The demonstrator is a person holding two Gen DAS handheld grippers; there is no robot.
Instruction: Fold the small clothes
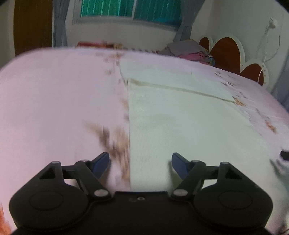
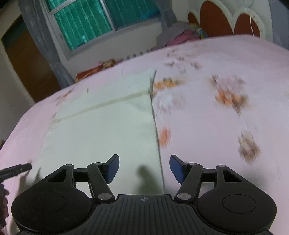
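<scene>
A pale cream cloth (image 1: 180,115) lies flat on the pink flowered bedsheet (image 1: 54,101), with a folded layer across its far part. My left gripper (image 1: 140,165) hovers open over the cloth's left edge, nothing between its blue pads. In the right wrist view the same cloth (image 2: 101,130) lies left of centre, its right edge running down between the fingers. My right gripper (image 2: 144,168) is open above that edge and holds nothing. The tip of the other gripper (image 2: 16,170) shows at the far left.
A heap of grey and pink clothes (image 1: 187,49) lies at the head of the bed beside a red and white headboard (image 1: 229,52). A window with grey curtains (image 1: 130,10) is behind. A red patterned cloth (image 2: 94,69) lies at the bed's far edge.
</scene>
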